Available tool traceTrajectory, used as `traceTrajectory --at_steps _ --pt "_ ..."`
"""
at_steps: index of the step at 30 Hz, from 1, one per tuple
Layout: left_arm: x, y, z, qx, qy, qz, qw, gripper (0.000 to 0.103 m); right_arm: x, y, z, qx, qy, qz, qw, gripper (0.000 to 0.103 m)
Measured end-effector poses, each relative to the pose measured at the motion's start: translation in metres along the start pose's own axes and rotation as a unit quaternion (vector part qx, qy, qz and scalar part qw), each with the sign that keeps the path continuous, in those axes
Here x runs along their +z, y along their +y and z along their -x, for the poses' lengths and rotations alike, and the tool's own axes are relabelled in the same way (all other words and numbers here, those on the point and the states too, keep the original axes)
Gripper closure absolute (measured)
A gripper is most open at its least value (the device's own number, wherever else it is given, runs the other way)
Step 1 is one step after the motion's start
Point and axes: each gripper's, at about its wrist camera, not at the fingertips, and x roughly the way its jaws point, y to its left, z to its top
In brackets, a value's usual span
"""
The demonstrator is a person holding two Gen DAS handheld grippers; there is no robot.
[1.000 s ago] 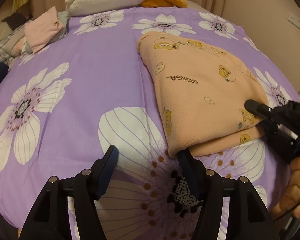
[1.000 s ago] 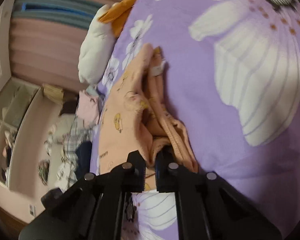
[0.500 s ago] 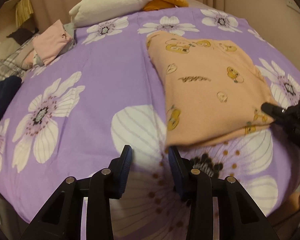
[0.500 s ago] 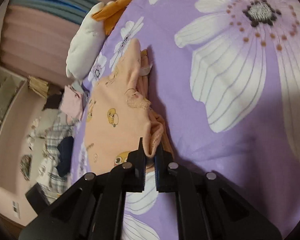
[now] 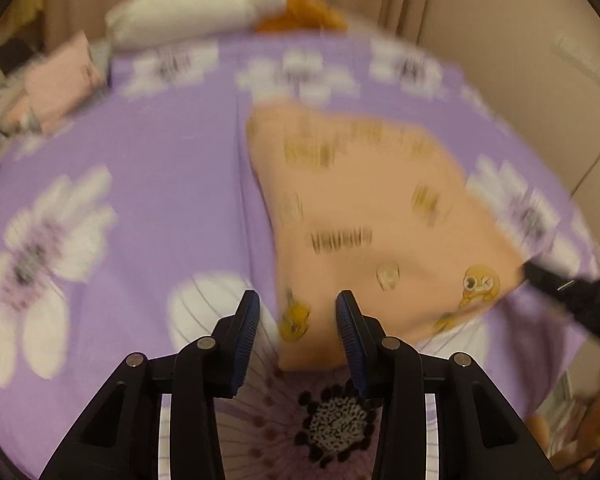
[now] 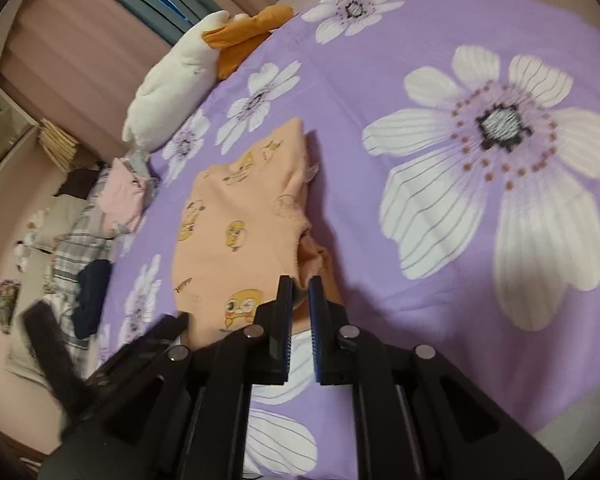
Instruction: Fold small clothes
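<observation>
The folded peach garment (image 5: 380, 220), printed with small yellow cartoon faces, is lying on the purple bedspread (image 5: 160, 168) with its big white flowers.

The left gripper (image 5: 298, 320) is standing partly open over the garment's near corner. Its jaws have just been closing, and the corner of the peach cloth is showing between the two blue-padded fingers (image 5: 246, 332). This view is blurred, so whether the pads are pressing on the cloth cannot be told; a visible gap is showing on either side of the corner.

The right gripper (image 6: 300, 296) is standing almost closed, its jaws drawn to a narrow slot. They are pinching a bunched edge of the peach garment (image 6: 236, 232) at its right-hand near corner, where the layers of cloth are gathering into folds right at the fingertips. In the left wrist view the same gripper (image 5: 560, 292) is appearing as a dark arm reaching in from the right edge and meeting the garment's corner.

At the far end of the bed a white plush toy (image 6: 168, 84) with an orange part is resting, and a pile of other clothes (image 6: 112, 216) is lying beyond the bedspread's left side.
</observation>
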Motion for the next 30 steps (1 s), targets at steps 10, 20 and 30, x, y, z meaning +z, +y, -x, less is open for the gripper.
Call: traceTrajectory --at_steps 10,20,30 --pt "-0.03 0.013 -0.002 -0.041 -0.045 -0.012 0.9981 0.062 0.005 0.016 -0.004 0.064 -0.024 0.022 0.997 0.092" --pt "-0.024 0.016 0.014 -0.064 -0.016 0.032 0.9973 0.061 0.002 -0.003 -0.036 -0.014 0.063 -0.035 0.997 0.094" --pt "-0.017 0.016 -0.005 -0.093 -0.009 0.033 0.995 0.061 -0.014 0.015 -0.081 0.008 0.094 -0.008 0.995 0.103"
